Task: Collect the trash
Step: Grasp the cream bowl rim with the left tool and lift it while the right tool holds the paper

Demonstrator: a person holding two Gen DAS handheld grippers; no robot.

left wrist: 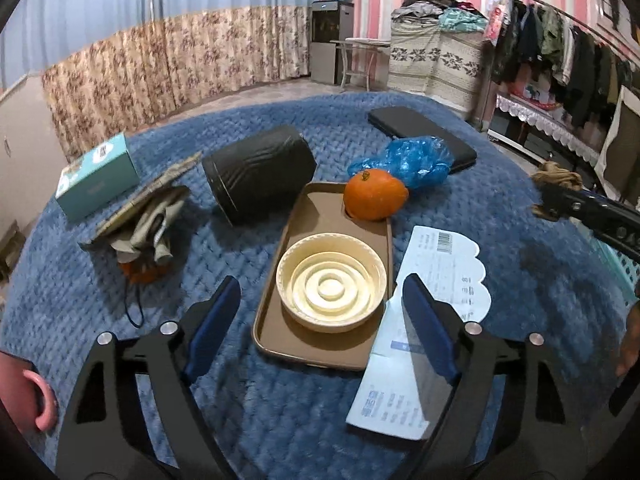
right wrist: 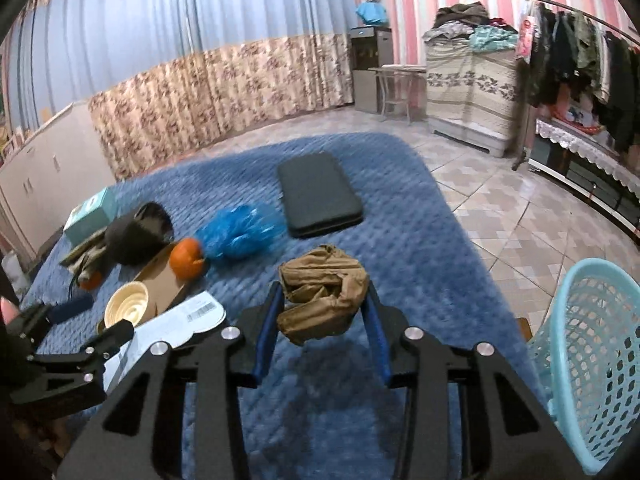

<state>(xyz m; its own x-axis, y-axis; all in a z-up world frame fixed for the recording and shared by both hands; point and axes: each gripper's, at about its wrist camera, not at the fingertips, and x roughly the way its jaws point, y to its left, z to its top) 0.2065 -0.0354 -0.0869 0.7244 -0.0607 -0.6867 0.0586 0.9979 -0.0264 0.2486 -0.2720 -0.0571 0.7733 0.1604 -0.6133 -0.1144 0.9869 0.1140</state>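
Progress is early: right hand-held gripper (right wrist: pixel 323 312) is clamped on a crumpled brown paper wad (right wrist: pixel 322 290), lifted clear of the blue quilted surface (right wrist: pixel 420 240), with the mesh basket (right wrist: pixel 592 360) at its 3 o'clock. Left hand-held gripper (left wrist: pixel 320 316) stands apart and empty over the printed paper slip (left wrist: pixel 444 264); that slip and the blue plastic bag (left wrist: pixel 404 160) at 12 o'clock remain uncollected.

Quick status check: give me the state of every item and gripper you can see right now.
right gripper: shut on crumpled brown paper, lifted
left gripper: open, empty, over tray
black bin: tipped on its side
bowl: upright on tray
orange: on tray's far corner
white paper slip: flat beside tray
blue basket: tilted
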